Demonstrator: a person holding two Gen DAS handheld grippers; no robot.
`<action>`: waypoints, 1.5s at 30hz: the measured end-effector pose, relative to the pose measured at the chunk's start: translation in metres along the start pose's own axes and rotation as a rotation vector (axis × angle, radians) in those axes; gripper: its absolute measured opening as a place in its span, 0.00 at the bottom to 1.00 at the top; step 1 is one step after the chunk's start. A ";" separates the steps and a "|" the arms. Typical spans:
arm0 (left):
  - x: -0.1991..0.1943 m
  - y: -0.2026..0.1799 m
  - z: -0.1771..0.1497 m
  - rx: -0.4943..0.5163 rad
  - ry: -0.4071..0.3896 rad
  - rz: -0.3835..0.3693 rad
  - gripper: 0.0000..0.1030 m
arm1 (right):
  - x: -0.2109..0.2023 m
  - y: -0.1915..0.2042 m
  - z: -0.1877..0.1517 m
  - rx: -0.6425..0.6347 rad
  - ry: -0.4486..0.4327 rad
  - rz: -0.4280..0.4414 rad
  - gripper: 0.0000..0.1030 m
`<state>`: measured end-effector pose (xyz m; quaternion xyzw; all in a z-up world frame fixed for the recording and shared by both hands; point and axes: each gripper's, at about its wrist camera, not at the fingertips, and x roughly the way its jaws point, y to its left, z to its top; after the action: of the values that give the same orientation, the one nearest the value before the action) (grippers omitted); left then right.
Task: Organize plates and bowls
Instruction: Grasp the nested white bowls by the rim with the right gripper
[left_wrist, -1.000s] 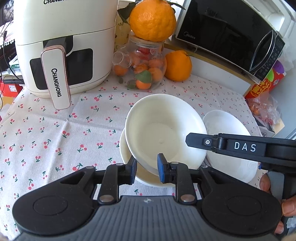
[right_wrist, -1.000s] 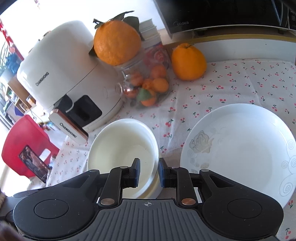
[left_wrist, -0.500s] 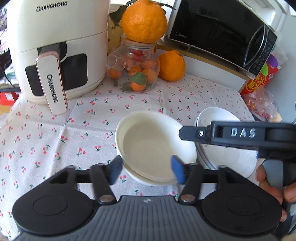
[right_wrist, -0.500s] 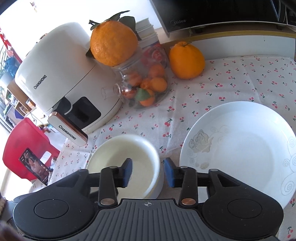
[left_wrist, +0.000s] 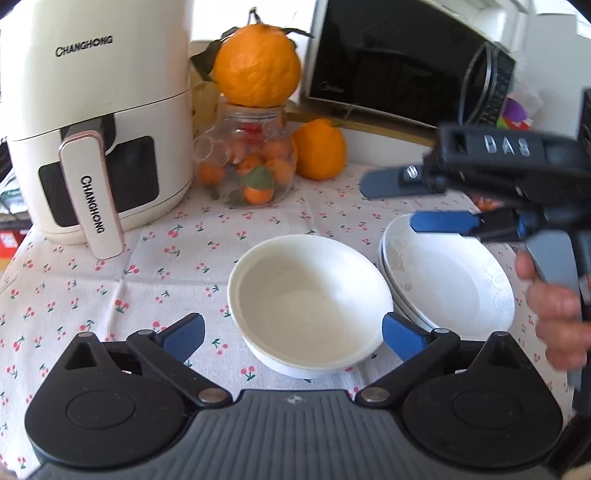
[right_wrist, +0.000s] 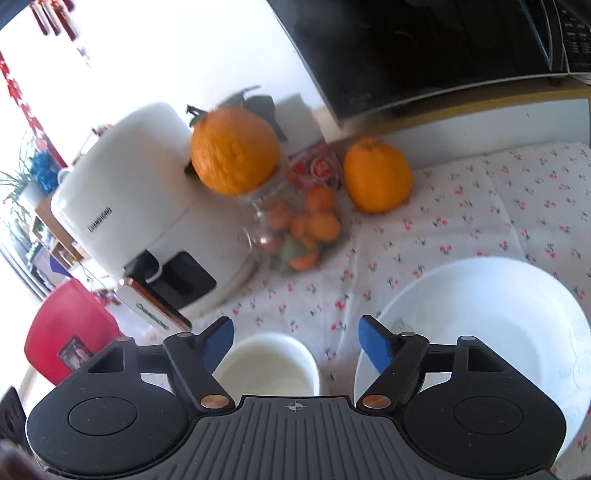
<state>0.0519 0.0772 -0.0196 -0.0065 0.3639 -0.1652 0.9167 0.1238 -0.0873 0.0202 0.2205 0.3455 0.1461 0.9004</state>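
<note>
bowl (left_wrist: 310, 295): plain white | tablecloth (left_wrist: 110, 288): white, red cherries | fingers (left_wrist: 184, 334): blue

In the right wrist view the white bowl (right_wrist: 267, 371) is half covered by the right gripper (right_wrist: 295, 345) body, so its near rim cannot be seen. The stacked plates (right_wrist: 491, 317) run under the same body, and their count is unclear there. The orange on the jar (right_wrist: 234, 149) and the glass jar (right_wrist: 291, 229) are smeared by motion blur. In the left wrist view the right gripper (left_wrist: 391, 203) is blurred and hides the plates' (left_wrist: 454, 291) far rim. The microwave (left_wrist: 402, 66) is cut by the top edge.
</note>
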 end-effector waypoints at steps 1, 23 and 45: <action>0.001 0.000 -0.002 0.006 -0.002 -0.003 1.00 | 0.001 -0.001 0.001 -0.001 -0.003 0.007 0.77; 0.026 -0.024 -0.022 0.203 0.011 0.027 0.99 | 0.041 0.014 -0.007 -0.094 0.049 0.039 0.72; 0.043 -0.016 -0.016 0.150 0.058 0.035 0.89 | 0.059 0.014 -0.014 -0.104 0.154 0.014 0.49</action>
<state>0.0658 0.0508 -0.0576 0.0733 0.3771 -0.1761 0.9063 0.1549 -0.0470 -0.0152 0.1640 0.4043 0.1866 0.8803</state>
